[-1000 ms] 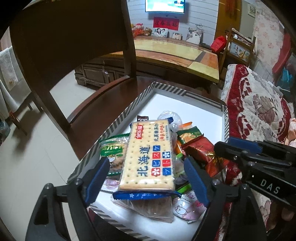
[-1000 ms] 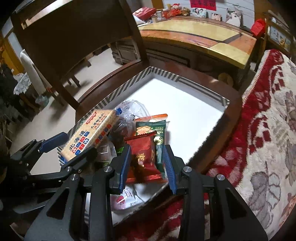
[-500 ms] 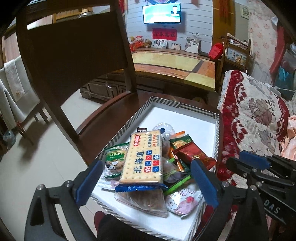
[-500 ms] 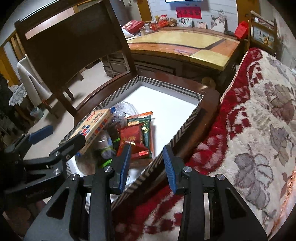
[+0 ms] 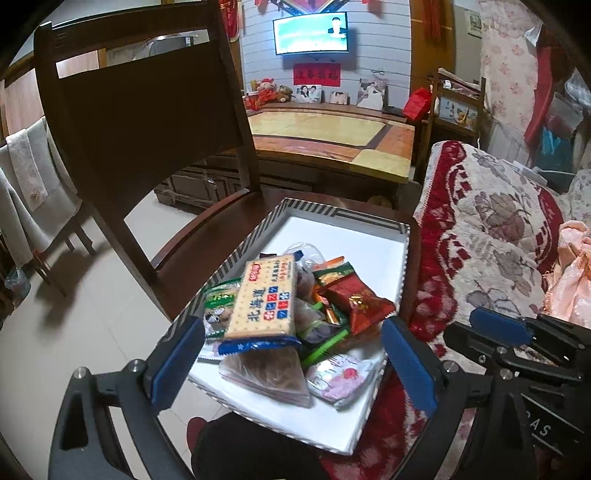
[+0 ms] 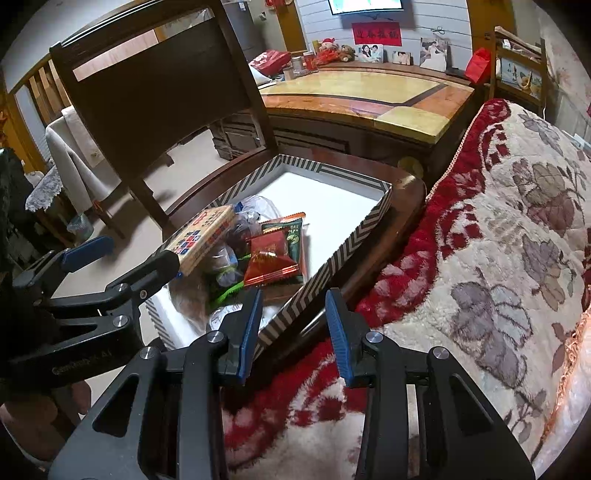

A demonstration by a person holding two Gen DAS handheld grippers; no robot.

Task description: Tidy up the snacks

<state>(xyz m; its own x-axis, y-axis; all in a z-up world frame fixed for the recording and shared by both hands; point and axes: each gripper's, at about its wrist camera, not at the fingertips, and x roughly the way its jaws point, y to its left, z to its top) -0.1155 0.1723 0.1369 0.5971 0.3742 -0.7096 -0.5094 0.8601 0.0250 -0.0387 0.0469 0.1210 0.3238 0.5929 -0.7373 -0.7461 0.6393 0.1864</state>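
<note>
Dark wooden chair (image 5: 147,122) ahead of jaws; wall television (image 5: 311,32) far beyond; low table (image 5: 332,136) between; floral blanket (image 6: 498,240) right; pale tiled floor (image 5: 66,314) left.

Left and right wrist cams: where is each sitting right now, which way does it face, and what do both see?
Left wrist: on the left gripper, angled down over the snack tray on the chair; own blue fingers frame the cracker pack; the right gripper shows at right.
Right wrist: on the right gripper, angled down over the tray's near rim and the blanket; the left gripper shows at left.
Shared: tray, cracker pack, red packet, chair, blanket.
</note>
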